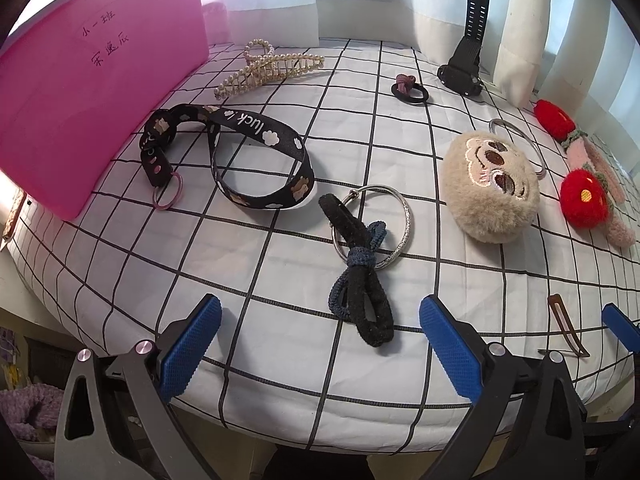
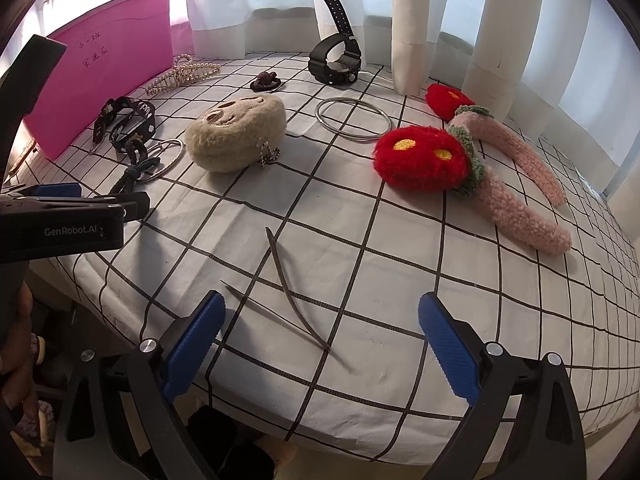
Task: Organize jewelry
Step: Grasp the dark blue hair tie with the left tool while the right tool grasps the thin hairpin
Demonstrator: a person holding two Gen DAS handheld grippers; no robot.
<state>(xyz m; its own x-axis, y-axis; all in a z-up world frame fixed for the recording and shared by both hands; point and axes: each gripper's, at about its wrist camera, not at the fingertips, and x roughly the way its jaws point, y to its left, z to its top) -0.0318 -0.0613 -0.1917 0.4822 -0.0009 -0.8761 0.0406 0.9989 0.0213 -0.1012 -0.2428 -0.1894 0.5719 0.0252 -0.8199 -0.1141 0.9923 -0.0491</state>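
My left gripper is open and empty, just short of a dark hair tie that lies across a silver bangle. My right gripper is open and empty, just short of a thin brown hair clip; the clip also shows in the left wrist view. A pink box stands at the far left. Also on the checked cloth lie a pearl claw clip, a black printed strap, a second bangle and a black watch.
A beige plush face pouch and a pink headband with red plush flowers lie to the right. A small hair tie lies at the back. White curtains hang behind. The table's front edge is under both grippers. The left gripper's body shows at the left.
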